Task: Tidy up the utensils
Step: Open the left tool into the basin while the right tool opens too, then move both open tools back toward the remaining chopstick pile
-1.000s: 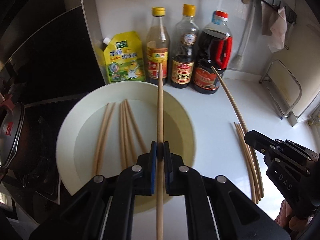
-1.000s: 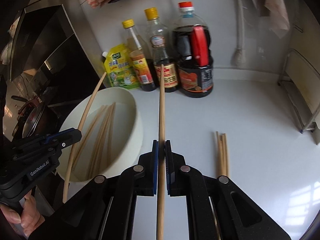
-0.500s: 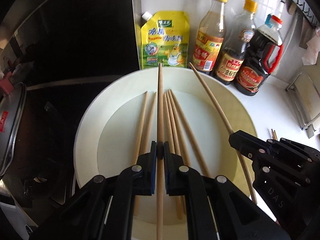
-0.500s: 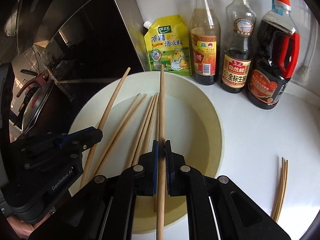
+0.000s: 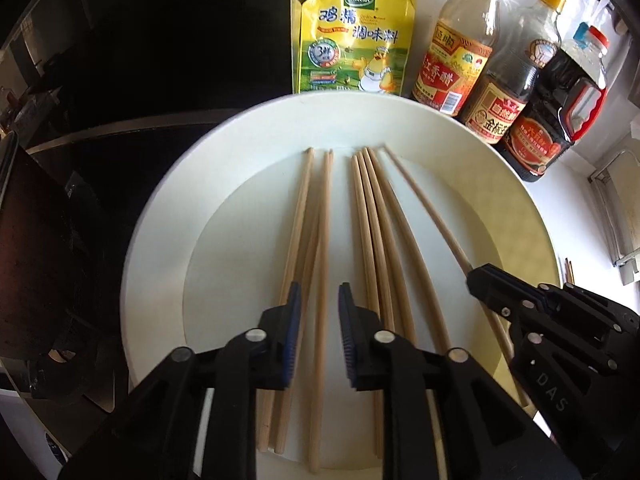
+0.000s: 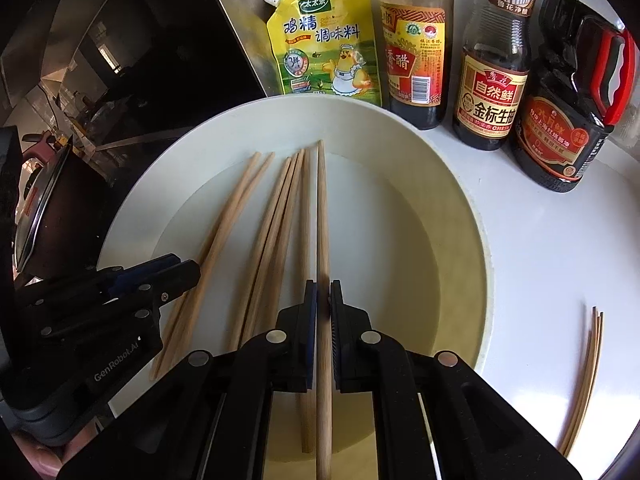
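- Left hand-held gripper (image 5: 316, 300) over the white bowl (image 5: 160, 216): jaws opening, loose chopstick (image 5: 322, 280) lying between them.
- Right hand-held gripper (image 6: 323, 292) over that bowl too, clamped on its chopstick (image 6: 322, 216).

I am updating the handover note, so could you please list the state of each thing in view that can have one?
left tongs: jaws opening, chopstick between them but not pinched.
right tongs: shut on a chopstick.
white bowl: upright, chopsticks lying inside.
loose chopsticks: lying on the counter, outside the bowl.
yellow seasoning pouch: upright, spout capped.
three sauce bottles: upright behind the bowl.
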`<action>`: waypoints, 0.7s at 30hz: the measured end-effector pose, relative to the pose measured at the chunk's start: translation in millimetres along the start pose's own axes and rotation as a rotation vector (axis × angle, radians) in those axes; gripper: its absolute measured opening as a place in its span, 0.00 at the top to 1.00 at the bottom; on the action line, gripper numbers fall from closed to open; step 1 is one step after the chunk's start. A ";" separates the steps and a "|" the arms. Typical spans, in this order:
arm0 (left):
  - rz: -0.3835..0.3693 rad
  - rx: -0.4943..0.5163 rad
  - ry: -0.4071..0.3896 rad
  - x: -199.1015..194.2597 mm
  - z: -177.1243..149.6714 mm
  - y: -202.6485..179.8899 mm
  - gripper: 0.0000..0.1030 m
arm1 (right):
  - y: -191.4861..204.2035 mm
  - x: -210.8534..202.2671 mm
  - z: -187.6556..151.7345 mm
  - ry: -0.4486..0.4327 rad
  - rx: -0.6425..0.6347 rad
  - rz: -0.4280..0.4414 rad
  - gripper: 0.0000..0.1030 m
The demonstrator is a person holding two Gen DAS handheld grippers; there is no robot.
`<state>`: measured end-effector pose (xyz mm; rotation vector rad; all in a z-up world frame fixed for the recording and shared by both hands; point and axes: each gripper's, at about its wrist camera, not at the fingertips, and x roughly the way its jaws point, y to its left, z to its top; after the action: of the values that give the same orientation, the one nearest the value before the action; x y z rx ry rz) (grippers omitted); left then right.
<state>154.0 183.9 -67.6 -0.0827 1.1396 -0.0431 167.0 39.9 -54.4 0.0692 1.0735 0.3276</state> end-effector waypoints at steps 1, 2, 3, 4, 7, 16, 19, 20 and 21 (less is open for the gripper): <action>0.001 -0.003 -0.006 -1.2 1.3 0.9 0.73 | -1.4 -3.0 -0.3 -0.006 0.003 -0.001 0.94; 0.000 -0.008 -0.013 -3.1 1.6 2.1 0.70 | -3.0 -5.8 -0.8 -0.012 0.008 -0.004 0.94; 0.001 -0.011 -0.017 -4.2 3.2 3.8 0.69 | -4.3 -7.3 -0.4 -0.015 0.011 -0.005 0.94; 0.001 -0.014 -0.019 -5.1 4.4 4.4 0.69 | -5.1 -9.3 -0.2 -0.018 0.013 -0.006 0.94; 0.002 -0.020 -0.024 -8.8 5.1 6.2 0.69 | -6.1 -14.7 -2.3 -0.022 0.018 -0.010 0.93; 0.001 -0.005 -0.051 -27.6 -3.2 2.7 0.58 | 1.0 -31.2 -12.1 -0.043 0.008 -0.016 0.93; -0.004 -0.002 -0.067 -38.0 -6.8 0.9 0.53 | 1.3 -41.5 -17.4 -0.059 0.010 -0.018 0.89; -0.004 0.001 -0.072 -41.1 -8.0 0.0 0.53 | 1.0 -45.2 -19.5 -0.065 0.011 -0.019 0.88; -0.004 0.005 -0.078 -44.4 -9.3 -1.1 0.52 | 1.1 -48.3 -21.6 -0.070 0.012 -0.020 0.88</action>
<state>127.0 185.7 -31.2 -0.0815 1.0615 -0.0463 127.0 24.4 -23.4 0.0798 1.0066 0.2985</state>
